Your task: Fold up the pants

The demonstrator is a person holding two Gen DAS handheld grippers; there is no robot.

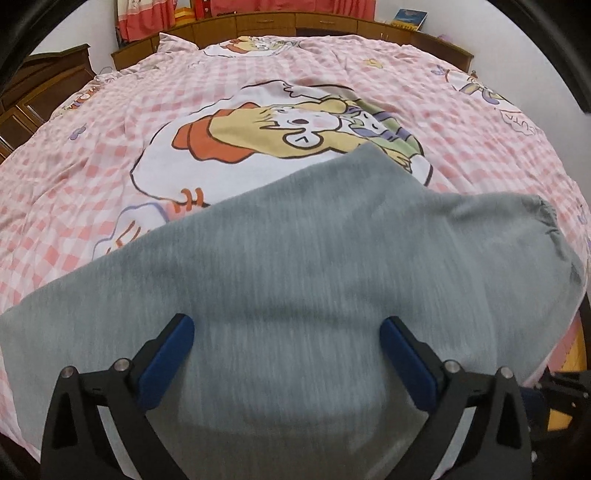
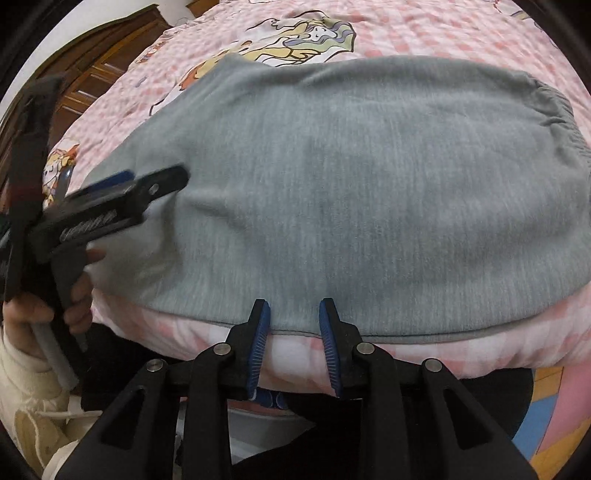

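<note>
Pants (image 2: 351, 177): one grey pair, flat on one bed (image 1: 110, 166). Left gripper (image 1: 287, 326) at 9 o'clock, jaws wide, empty. Right gripper (image 2: 294, 308) at 6 o'clock, jaws part-open, empty.

1 pr grey pants (image 2: 362, 184), 1 pink checked quilt (image 1: 110, 155). 2 grippers: left (image 1: 286, 325), right (image 2: 294, 306). 1 hand (image 2: 48, 306), 1 wooden headboard (image 1: 266, 22).

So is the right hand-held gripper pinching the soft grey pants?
Apart. The right wrist view shows the right hand-held gripper with bare pink checked bedspread between its blue fingers; the grey pants lie beyond.
</note>
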